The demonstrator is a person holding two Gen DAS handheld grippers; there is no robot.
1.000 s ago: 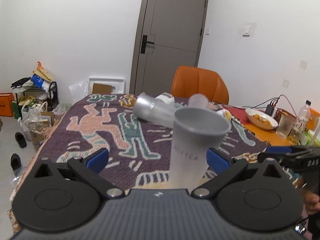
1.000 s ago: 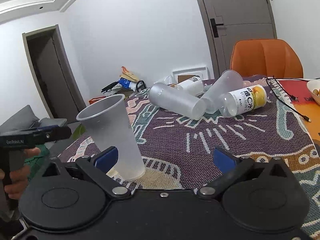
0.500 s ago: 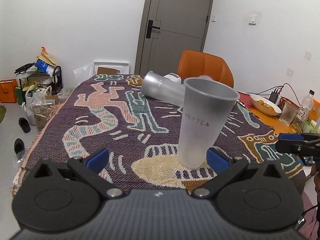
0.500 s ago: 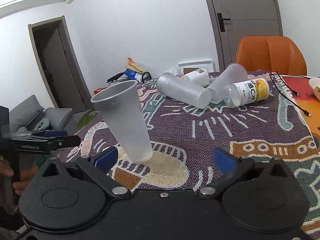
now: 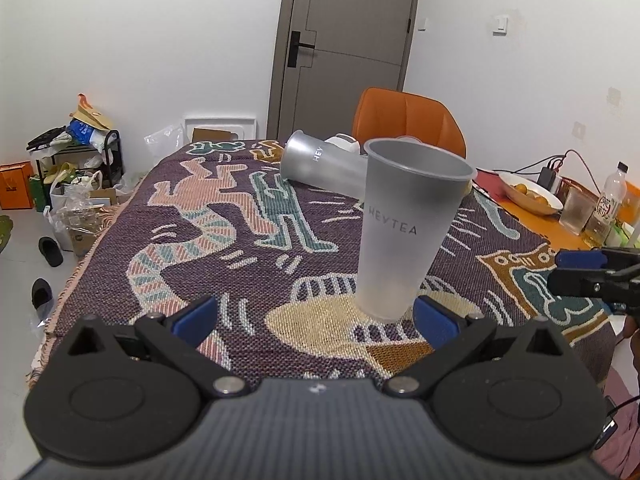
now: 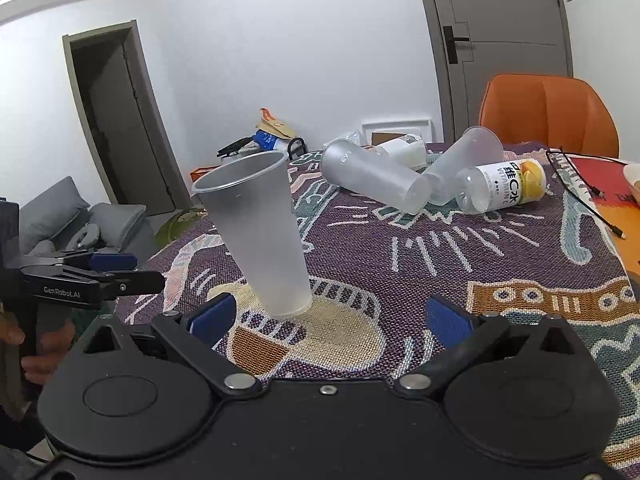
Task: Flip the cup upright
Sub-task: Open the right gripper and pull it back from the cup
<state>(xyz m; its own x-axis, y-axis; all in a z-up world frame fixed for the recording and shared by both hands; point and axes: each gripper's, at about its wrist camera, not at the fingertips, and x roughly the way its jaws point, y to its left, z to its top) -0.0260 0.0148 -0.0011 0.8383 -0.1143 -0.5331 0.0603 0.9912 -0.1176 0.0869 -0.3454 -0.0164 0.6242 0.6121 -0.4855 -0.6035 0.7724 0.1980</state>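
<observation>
A frosted plastic cup marked HEYTEA (image 5: 404, 232) stands upright, mouth up, on the patterned cloth (image 5: 224, 216); it also shows in the right wrist view (image 6: 260, 236). My left gripper (image 5: 314, 318) is open and empty, a little short of the cup, whose base sits near the right finger. My right gripper (image 6: 326, 320) is open and empty, with the cup just beyond its left finger. Each gripper shows in the other's view, the right one (image 5: 588, 276) and the left one (image 6: 92, 276), both apart from the cup.
Two more frosted cups (image 6: 376, 178) (image 6: 464, 160) and a vitamin drink bottle (image 6: 504, 186) lie on their sides at the far end. An orange chair (image 6: 548, 116) stands behind. A fruit bowl (image 5: 528, 196), a bottle (image 5: 610, 200) and cables (image 6: 580, 196) are at the right.
Both grippers have drawn back from the cup, so it looks farther away. The cup stays upright on the cloth, free of both grippers.
</observation>
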